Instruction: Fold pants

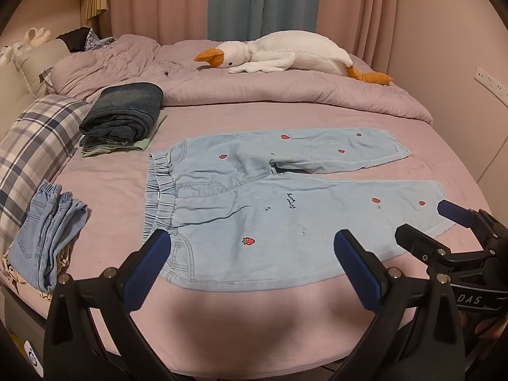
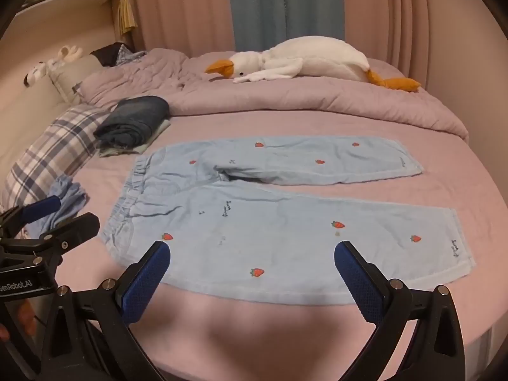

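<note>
Light blue pants [image 1: 270,203] [image 2: 270,216] with small red strawberries lie flat on the pink bed sheet, waistband to the left, both legs spread to the right. My left gripper [image 1: 252,244] hovers open over the near edge of the pants by the waist end, nothing between its blue pads. My right gripper [image 2: 252,255] hovers open over the near leg, also with nothing in it. The right gripper [image 1: 444,222] shows at the right edge of the left wrist view; the left gripper [image 2: 54,216] shows at the left edge of the right wrist view.
A folded dark denim stack [image 1: 123,114] sits beyond the waistband. Folded light jeans [image 1: 47,231] lie at the left by a plaid pillow [image 1: 35,139]. A white goose plush [image 1: 285,52] rests on the bunched lilac duvet [image 1: 285,92] at the back. Curtains hang behind.
</note>
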`<state>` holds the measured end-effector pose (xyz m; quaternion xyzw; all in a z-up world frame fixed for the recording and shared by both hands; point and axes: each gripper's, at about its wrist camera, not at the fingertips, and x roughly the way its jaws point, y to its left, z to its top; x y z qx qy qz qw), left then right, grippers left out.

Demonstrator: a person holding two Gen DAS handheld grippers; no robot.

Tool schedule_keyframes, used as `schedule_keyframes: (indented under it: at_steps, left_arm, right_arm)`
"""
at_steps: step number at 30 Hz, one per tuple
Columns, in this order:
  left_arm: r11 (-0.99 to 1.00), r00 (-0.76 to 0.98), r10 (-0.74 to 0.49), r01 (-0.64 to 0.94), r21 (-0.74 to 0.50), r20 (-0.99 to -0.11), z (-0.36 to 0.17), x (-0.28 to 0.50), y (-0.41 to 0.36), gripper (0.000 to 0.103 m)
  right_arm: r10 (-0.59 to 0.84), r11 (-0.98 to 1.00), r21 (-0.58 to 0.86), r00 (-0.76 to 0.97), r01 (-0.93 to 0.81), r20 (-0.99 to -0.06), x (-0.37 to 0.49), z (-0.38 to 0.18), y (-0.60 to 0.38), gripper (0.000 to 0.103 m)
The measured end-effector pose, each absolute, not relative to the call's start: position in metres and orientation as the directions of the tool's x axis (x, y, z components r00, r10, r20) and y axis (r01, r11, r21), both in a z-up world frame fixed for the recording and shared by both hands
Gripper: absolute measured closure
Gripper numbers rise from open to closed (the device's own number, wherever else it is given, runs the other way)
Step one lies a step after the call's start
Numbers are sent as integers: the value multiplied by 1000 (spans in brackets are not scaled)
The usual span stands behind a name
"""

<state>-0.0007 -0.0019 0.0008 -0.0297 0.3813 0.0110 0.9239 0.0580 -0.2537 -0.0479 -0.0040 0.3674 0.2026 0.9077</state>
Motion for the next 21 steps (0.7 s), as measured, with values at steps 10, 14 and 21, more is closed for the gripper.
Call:
schedule_keyframes:
  at_steps: [10, 14, 21]
  left_arm:
    - [998, 708, -7, -39, -49, -706, 1, 3, -7, 0]
    - [998, 706, -12, -39, -55, -708, 0, 3, -6, 0]
    - [998, 705, -10, -36, -50, -709, -1, 3, -7, 0]
  right_arm:
    - [368, 918, 151, 644, -368, -670, 58, -47, -253, 0]
    - [366, 919, 152, 642, -365, -674, 59, -46, -254, 0]
    - [365, 919, 148, 649, -365, -668, 58, -47, -253, 0]
